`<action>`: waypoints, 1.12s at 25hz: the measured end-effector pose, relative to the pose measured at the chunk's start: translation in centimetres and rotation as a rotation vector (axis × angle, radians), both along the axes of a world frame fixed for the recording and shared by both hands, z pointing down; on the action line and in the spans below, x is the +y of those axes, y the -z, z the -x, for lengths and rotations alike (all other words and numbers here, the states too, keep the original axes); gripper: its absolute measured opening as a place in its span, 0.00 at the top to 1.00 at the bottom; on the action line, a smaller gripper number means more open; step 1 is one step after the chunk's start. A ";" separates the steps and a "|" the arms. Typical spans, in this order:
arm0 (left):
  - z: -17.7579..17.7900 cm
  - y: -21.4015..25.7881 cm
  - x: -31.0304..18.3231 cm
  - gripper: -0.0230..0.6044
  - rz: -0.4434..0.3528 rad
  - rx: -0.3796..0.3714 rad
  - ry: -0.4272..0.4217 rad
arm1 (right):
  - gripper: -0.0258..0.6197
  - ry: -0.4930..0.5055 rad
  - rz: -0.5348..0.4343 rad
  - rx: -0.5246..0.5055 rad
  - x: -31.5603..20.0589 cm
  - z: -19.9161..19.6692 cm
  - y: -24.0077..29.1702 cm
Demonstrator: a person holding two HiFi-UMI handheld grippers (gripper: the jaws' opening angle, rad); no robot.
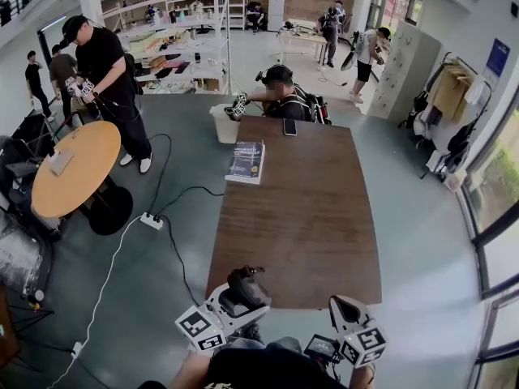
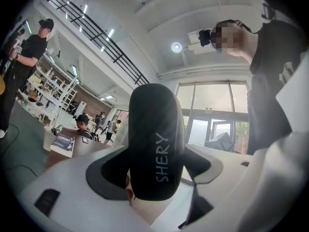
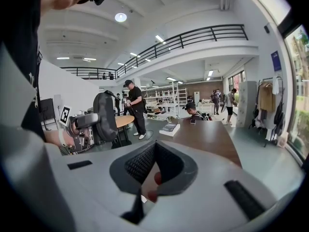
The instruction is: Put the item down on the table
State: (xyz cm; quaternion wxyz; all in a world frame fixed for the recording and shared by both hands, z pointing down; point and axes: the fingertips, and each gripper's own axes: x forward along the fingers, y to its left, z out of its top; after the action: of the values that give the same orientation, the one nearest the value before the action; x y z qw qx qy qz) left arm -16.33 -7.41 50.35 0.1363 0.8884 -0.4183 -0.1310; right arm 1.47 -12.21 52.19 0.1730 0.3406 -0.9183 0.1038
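Observation:
A black oblong case (image 1: 247,283) printed "SHERY" (image 2: 157,139) is clamped in my left gripper (image 1: 237,301), which is shut on it. The case hangs over the near edge of the long brown table (image 1: 308,201), and I cannot tell whether it touches the top. The right gripper view shows the same case (image 3: 105,115) upright at the left, off the table's side. My right gripper (image 1: 345,309) is low on the right, in front of the table edge. Its jaws (image 3: 153,166) are shut, with nothing between them.
A dark blue book (image 1: 246,161) lies at the table's far left and a phone (image 1: 289,126) at the far end, where a person (image 1: 280,96) sits. A round wooden table (image 1: 77,168), a power strip (image 1: 151,220) and a white bin (image 1: 225,124) stand to the left.

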 end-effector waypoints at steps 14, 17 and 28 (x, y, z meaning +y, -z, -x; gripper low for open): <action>0.1 -0.2 0.0 0.42 -0.001 0.003 -0.033 | 0.98 -0.048 0.006 -0.006 1.1 -0.8 -0.4; -0.4 -0.3 -0.1 0.42 0.005 -0.002 -0.042 | 0.98 -0.058 0.011 -0.007 1.2 -1.4 -0.5; -1.1 -0.3 -1.7 0.42 0.007 -0.019 -0.030 | 0.98 -0.027 0.000 -0.015 -0.8 -1.4 -0.7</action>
State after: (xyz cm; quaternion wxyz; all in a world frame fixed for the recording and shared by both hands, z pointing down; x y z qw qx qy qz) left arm -15.22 -9.12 50.61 0.1374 0.8952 -0.4068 -0.1192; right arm 2.90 -13.00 52.87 0.1648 0.3521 -0.9149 0.1085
